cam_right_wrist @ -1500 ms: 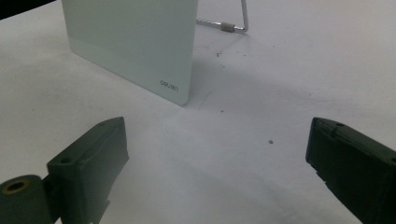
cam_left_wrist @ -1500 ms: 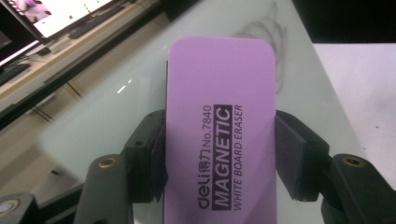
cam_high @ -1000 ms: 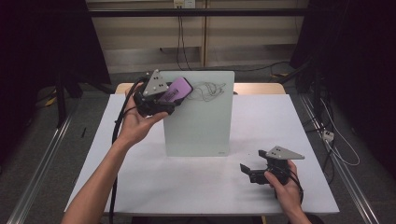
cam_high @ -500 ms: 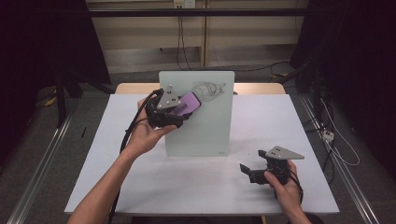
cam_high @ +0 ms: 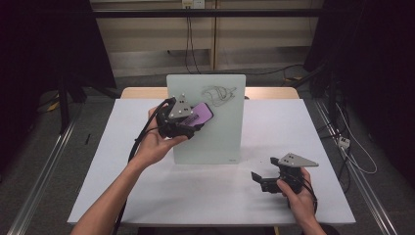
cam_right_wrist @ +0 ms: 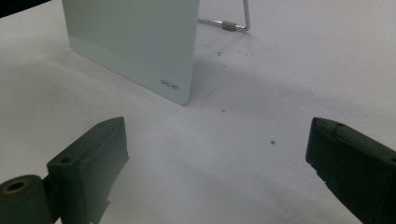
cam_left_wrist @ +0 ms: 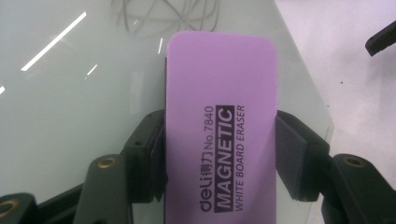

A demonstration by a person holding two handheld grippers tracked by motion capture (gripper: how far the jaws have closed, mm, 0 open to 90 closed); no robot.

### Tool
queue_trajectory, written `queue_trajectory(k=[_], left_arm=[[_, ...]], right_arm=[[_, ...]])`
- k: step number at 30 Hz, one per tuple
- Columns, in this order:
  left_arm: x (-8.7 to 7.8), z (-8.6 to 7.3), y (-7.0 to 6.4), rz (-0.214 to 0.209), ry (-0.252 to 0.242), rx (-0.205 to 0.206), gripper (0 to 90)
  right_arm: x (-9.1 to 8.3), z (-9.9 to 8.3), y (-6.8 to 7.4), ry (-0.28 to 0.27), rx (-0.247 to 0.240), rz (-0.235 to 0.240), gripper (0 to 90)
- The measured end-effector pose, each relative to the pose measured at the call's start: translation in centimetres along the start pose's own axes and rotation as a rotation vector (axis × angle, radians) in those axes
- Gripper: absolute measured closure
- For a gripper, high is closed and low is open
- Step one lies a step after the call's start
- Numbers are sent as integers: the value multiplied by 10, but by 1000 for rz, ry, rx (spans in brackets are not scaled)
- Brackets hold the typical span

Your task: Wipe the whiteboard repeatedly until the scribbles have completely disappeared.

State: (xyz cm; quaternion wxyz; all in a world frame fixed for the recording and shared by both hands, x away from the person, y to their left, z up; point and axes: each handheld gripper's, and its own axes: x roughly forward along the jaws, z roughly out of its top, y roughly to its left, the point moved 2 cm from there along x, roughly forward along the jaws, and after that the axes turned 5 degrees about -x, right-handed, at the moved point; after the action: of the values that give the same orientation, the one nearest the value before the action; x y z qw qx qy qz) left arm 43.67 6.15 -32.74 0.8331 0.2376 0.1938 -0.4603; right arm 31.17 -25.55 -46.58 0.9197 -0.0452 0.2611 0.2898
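Note:
A pale glass whiteboard [cam_high: 215, 132] stands upright on the table, with a dark scribble [cam_high: 219, 93] near its top. My left gripper [cam_high: 198, 122] is shut on a purple magnetic whiteboard eraser [cam_high: 201, 113], held against the board's upper left, below and left of the scribble. In the left gripper view the eraser [cam_left_wrist: 219, 135] sits between both jaws, the scribble [cam_left_wrist: 163, 14] just beyond it. My right gripper [cam_high: 262, 180] rests open near the table's front right, with nothing between its fingers. In the right gripper view the board's lower corner [cam_right_wrist: 173, 84] lies ahead.
The white table [cam_high: 112, 161] has bare room left of the board and in front of it. A wire stand leg [cam_right_wrist: 233, 23] props the board from behind. Dark floor with rails and cables surrounds the table.
My left gripper has carried the eraser rightwards and down across the board's face, from its upper left edge toward the middle. The right gripper has stayed still.

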Motion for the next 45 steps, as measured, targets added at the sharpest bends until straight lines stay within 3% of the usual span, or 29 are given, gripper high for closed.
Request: queue_trajectory(k=[10,16,20,22,30,45], left_arm=[[-16,24,23,38,-47,-32,407],[-29,36,39,90,-92,-59,407],[-34,40,45,94,-106,-79,407],[-33,41,44,106,-99,-67,407],[-21,44,32,87,-74,-35,406],[-1,43,11,43,-35,-7,406]], right_arm=[[0,0,0,0,3,2,59],[0,0,0,0,2,2,58],[0,0,-1,3,-2,2,59],[1,0,-1,2,-3,2,58],[1,0,0,5,-3,3,59],[0,0,0,-1,-2,0,58]])
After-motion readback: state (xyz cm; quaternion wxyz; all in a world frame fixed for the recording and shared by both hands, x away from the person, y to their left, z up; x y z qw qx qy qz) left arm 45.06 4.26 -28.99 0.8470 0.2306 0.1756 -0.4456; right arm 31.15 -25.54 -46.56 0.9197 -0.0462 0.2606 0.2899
